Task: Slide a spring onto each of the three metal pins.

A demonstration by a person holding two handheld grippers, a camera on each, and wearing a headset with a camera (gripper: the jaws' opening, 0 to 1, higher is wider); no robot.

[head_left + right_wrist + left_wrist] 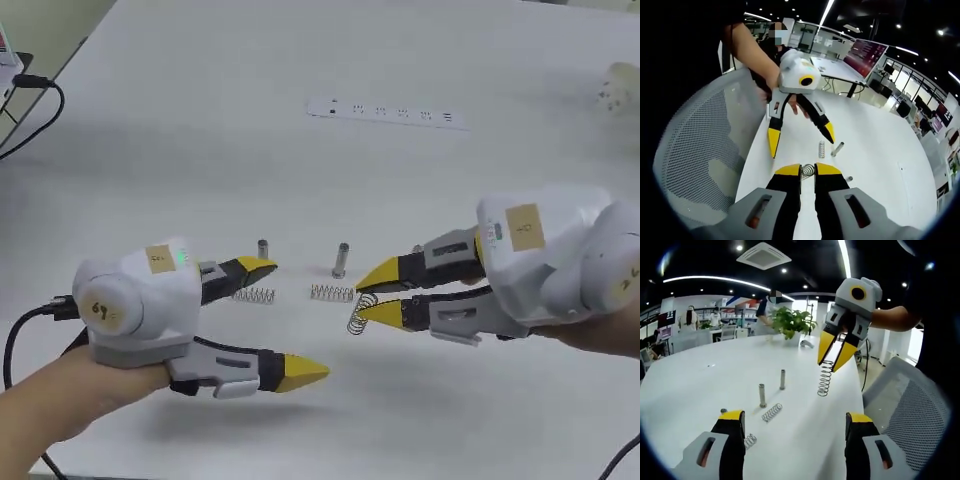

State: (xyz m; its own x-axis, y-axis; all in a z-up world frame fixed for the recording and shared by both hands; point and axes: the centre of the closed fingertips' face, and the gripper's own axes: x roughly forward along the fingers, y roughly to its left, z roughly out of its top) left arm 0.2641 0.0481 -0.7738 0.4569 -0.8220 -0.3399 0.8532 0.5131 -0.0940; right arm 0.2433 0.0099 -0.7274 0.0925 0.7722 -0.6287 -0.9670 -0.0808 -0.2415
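Note:
My right gripper is shut on the top end of a spring that hangs just above the white table. In the right gripper view that spring sits between the yellow tips. Two upright metal pins stand a little beyond, and two loose springs lie flat between the grippers. My left gripper is open near the left spring, nothing between its jaws. The left gripper view shows the right gripper with the dangling spring, both pins and the springs. A third pin lies near my right jaws.
A white power strip lies across the far middle of the table. A black cable loops at the far left edge. A grey mesh chair stands beside the table, and a potted plant at its far end.

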